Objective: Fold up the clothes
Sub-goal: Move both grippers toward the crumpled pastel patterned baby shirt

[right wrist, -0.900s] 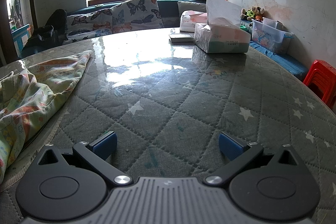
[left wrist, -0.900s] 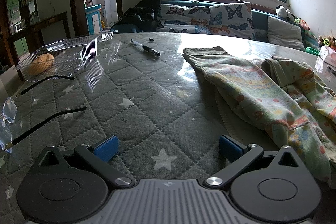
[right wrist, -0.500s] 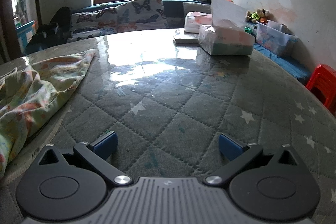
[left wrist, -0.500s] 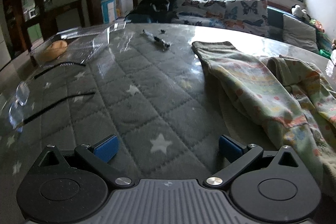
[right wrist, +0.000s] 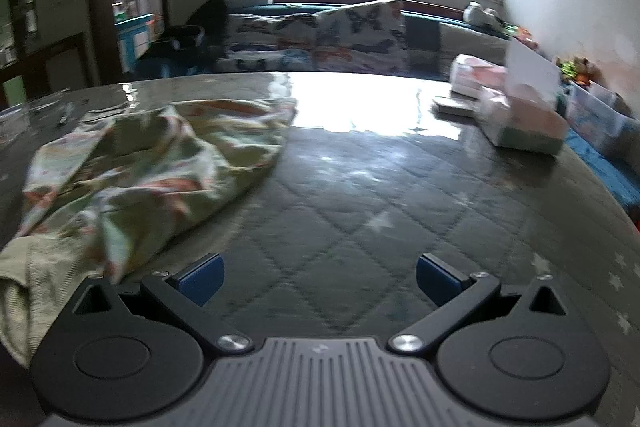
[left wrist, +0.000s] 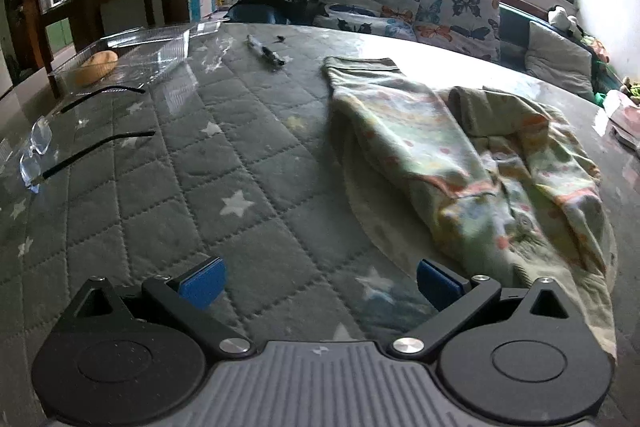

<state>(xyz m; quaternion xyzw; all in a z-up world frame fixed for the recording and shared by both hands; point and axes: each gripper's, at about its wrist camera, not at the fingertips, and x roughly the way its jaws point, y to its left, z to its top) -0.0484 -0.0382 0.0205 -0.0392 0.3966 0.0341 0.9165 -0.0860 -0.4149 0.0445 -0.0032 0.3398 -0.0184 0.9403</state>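
Black linkage arms, blue fingertip pads, silver pivot screws, ribbed grey housing, round black discs on both grippers.

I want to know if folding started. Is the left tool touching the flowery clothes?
Apart. In the left wrist view, the left tool is wide open with only the quilted table cover between its pads; the flowery clothes lie off to the right of them.

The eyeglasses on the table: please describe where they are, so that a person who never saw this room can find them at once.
Start from the big round table with the grey quilted, star-printed cover. At its left edge, nearer than the clear plastic tray holding a bun, lie the eyeglasses. Unlike the pen farther back, they have clear rimless lenses and two thin black arms spread open.
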